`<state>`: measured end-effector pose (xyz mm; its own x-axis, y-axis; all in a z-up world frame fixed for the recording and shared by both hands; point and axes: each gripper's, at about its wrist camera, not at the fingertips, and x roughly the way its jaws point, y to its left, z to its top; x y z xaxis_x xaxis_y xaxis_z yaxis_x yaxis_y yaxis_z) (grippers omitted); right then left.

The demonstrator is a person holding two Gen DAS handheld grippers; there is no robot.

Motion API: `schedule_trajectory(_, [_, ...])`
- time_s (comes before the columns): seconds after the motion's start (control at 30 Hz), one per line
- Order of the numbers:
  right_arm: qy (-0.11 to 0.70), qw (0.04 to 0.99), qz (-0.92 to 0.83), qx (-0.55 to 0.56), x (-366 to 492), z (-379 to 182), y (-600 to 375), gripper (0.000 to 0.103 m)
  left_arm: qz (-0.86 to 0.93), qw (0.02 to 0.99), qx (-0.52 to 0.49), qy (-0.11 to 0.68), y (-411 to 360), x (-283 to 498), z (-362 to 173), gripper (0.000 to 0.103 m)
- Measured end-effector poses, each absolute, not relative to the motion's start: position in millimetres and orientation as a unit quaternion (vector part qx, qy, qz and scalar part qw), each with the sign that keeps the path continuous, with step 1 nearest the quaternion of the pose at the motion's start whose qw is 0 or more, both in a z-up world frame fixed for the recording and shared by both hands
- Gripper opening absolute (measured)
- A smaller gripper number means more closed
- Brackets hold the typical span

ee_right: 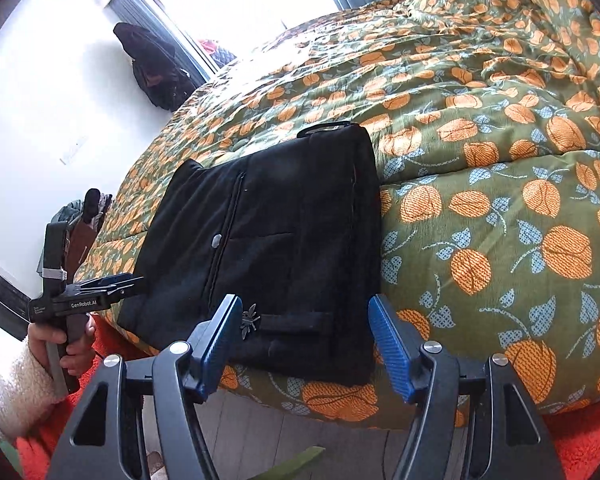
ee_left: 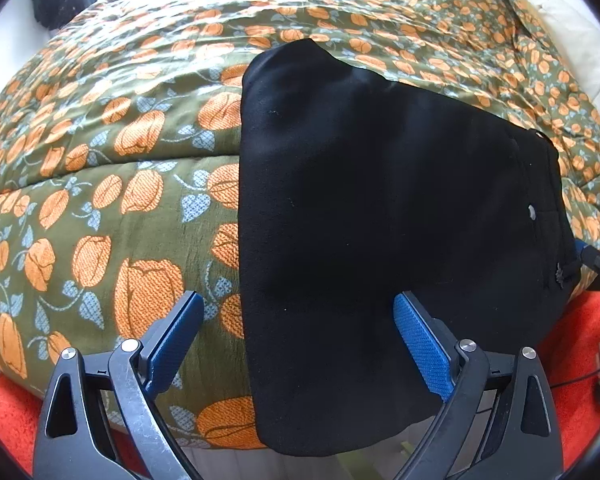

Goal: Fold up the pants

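Black pants (ee_right: 260, 248), folded into a compact rectangle, are lying at the floral quilt's (ee_right: 500, 200) near edge. Left gripper (ee_left: 298, 340) and right gripper (ee_right: 302, 344) are being held open, empty; folding is judged finished, withdrawal remaining.

Bare quilt (ee_right: 500, 168) lies open around the folded pants (ee_right: 268, 240)

I see black pants (ee_right: 268, 240) with a small grey button on an olive-green quilt (ee_right: 480, 184) printed with orange fruit and pale blue leaves. My gripper pads (ee_left: 420, 344) are blue on black arms. Orange-red fuzzy blanket (ee_left: 580, 320) along the near edge. Cream fleece sleeve (ee_right: 8, 392) at near left. White wall (ee_right: 40, 120) far left.
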<state>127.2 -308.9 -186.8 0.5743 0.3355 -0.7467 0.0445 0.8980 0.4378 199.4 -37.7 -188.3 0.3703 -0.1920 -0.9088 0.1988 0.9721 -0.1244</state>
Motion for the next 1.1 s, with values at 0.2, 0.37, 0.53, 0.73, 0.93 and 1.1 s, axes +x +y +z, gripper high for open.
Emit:
schedule_trajectory(0.2, [0.431,0.898,0.018,0.084,158.1,-167.5,-343.0,0.066,-0.113,0.832,0.002,0.544,-38.9,198.9,-191.1,0.098])
schedule_trajectory(0.37, [0.434,0.897,-0.082,-0.003,227.2,-175.3,-406.8,0.076,-0.094,0.835,-0.002,0.543,-41.8,200.3,-192.5,0.099])
schedule_trajectory(0.53, [0.459,0.88,-0.124,-0.005,277.9,-224.6,-460.9,0.085,-0.065,0.835,0.004,0.547,-46.2,198.5,-192.1,0.101])
schedule_trajectory(0.73, [0.469,0.87,-0.15,0.006,281.3,-254.4,-470.6,0.103,-0.037,0.832,0.015,0.553,-52.5,200.1,-194.3,0.103])
schedule_trajectory(0.93, [0.466,0.874,-0.131,0.038,275.9,-250.7,-478.3,0.103,-0.029,0.824,0.033,0.565,-55.9,203.2,-191.2,0.103])
schedule_trajectory(1.1, [0.474,0.87,-0.136,0.025,279.4,-252.3,-473.8,0.103,-0.022,0.817,0.025,0.575,-57.1,209.2,-193.8,0.103])
